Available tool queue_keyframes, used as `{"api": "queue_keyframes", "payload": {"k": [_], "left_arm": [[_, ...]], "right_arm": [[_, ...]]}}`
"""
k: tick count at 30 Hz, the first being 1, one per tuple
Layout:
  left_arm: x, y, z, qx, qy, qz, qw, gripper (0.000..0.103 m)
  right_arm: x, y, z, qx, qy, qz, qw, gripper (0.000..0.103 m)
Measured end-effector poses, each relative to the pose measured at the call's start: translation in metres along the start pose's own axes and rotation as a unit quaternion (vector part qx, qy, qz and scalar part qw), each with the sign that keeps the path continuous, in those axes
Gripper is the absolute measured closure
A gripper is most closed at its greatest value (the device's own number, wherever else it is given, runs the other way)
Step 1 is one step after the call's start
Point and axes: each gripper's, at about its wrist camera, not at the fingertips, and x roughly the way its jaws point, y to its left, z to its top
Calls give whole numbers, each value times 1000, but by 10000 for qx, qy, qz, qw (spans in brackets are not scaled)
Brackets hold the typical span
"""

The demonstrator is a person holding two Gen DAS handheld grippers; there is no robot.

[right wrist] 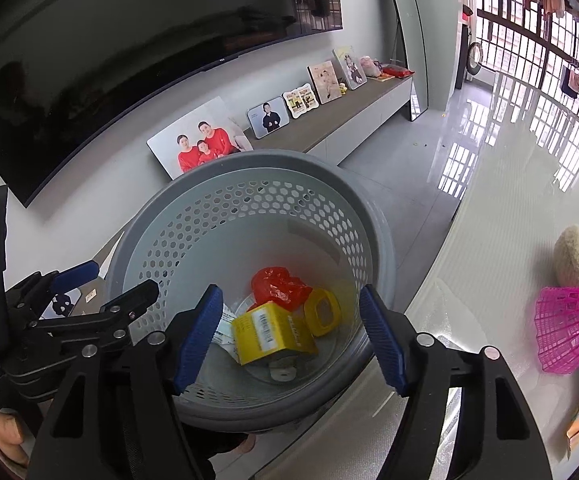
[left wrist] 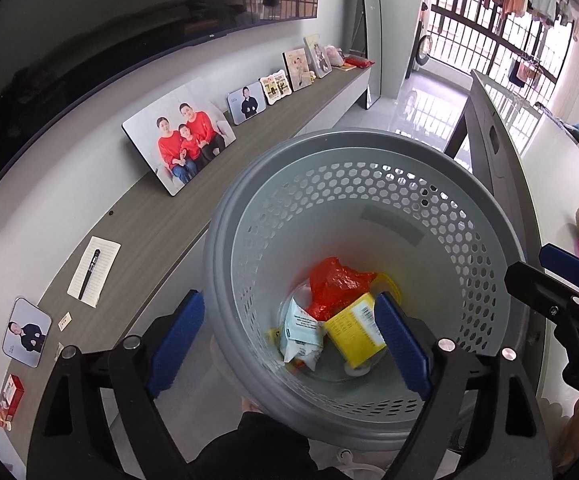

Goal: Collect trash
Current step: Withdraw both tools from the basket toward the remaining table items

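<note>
A grey perforated bin [left wrist: 369, 140] [right wrist: 269, 158] stands right below both grippers. At its bottom lie a crumpled red plastic bag [left wrist: 333, 280] [right wrist: 275, 284], a yellow box [left wrist: 355, 328] [right wrist: 265, 330] and a white wrapper [left wrist: 299, 332]. My left gripper [left wrist: 289, 296] [right wrist: 113, 280] hangs open over the bin's near left rim, one pad outside the wall and one over the inside, nothing pressed between them. My right gripper [right wrist: 289, 290] [left wrist: 541, 270] hovers open over the bin's mouth, with nothing between its fingers.
A long wooden console [left wrist: 177, 216] runs along the left wall with photo frames [left wrist: 179, 136], a notepad with a pen [left wrist: 93, 270] and a small red box [left wrist: 11, 396]. On the right, a glossy white table [right wrist: 489, 240] carries a pink plastic fan [right wrist: 569, 328] and a beige sponge [right wrist: 577, 256].
</note>
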Motion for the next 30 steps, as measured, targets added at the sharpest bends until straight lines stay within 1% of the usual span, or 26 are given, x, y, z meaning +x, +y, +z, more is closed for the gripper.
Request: {"api": "queue_keyframes", "payload": {"k": [9, 13, 16, 22, 30], "left_arm": [[-16, -1, -1, -16, -120, 81, 9999, 17], [-25, -3, -4, -38, -167, 91, 9998, 16], [-34, -5, -5, -48, -225, 94, 9997, 16], [-51, -12, -10, -8, -296, 64, 9995, 16], [-74, -32, -12, 152, -482, -41, 9987, 16]], "right_arm": [[-12, 2, -2, 9, -185, 131, 9997, 35], [-27, 3, -5, 2, -336, 160, 9993, 35], [-40, 6, -8, -42, -483, 102, 9988, 35], [-65, 5, -19, -27, -644, 43, 9979, 34], [-87, -14, -35, 102, -694, -128, 9975, 34]]}}
